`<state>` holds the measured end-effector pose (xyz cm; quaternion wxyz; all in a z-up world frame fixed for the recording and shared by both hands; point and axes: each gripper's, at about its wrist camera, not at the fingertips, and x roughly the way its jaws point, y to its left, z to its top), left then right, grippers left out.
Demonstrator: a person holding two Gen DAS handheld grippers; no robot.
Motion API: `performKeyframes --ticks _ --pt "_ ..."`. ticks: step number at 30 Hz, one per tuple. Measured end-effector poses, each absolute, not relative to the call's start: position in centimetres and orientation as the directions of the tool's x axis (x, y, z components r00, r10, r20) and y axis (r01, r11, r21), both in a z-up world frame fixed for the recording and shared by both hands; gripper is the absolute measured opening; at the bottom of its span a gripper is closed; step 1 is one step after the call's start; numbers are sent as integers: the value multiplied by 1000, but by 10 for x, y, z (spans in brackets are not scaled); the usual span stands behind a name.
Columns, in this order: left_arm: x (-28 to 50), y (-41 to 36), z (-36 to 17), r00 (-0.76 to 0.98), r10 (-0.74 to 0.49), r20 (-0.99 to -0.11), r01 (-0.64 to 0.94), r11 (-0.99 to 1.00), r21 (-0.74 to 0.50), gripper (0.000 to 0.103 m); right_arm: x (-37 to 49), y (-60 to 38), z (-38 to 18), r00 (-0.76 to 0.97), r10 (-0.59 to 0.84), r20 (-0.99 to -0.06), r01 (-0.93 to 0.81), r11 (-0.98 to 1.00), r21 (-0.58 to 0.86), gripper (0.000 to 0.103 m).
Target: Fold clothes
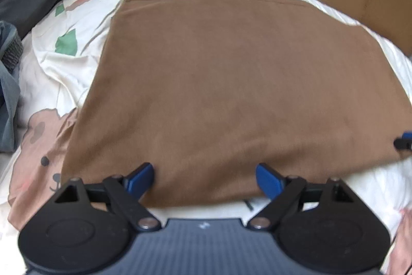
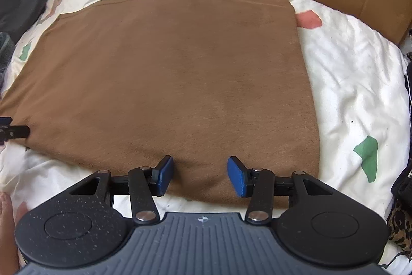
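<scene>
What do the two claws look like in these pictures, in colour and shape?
Both look alike. The left claw and the right claw have blue rectangular pads on black linkage arms with silver rivets, two round black discs, and a ribbed dark grey body with a small white mark.

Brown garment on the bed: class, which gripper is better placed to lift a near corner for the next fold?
Probably right: the right gripper sits near the brown garment's near right corner; the left gripper is mid-hem.
</scene>
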<state>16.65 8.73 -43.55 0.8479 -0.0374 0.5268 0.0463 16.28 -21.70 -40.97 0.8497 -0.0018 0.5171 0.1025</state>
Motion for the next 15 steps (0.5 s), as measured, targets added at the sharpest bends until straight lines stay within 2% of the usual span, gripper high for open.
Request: performKeyframes --ticks 2,4,8,11,12,14,15 --pt "160 82 -437 437 41 -898 -93 996 0 89 160 -213 -406 451 179 -874 -201 975 96 53" --pt "152 81 -434 452 16 -892 -87 996 -26 80 159 -208 -400 463 191 -865 -225 970 94 53" --pt "140 78 -417 510 -89 -856 -43 991 -128 79 160 -195 -391 484 249 -839 -278 953 122 53" --pt "142 70 -410 538 -119 -834 -6 990 -144 77 161 -182 -389 482 299 -824 -333 932 143 50" --pt "144 67 -409 545 -130 -828 8 989 -150 73 161 -176 -389 475 311 -823 -349 925 148 48" --pt "153 62 -411 540 -145 -829 20 987 -160 62 162 -165 -390 456 332 -826 -380 911 157 29" --pt "158 59 -413 542 -150 -827 24 986 -163 56 163 -160 -391 449 341 -826 -395 905 159 27"
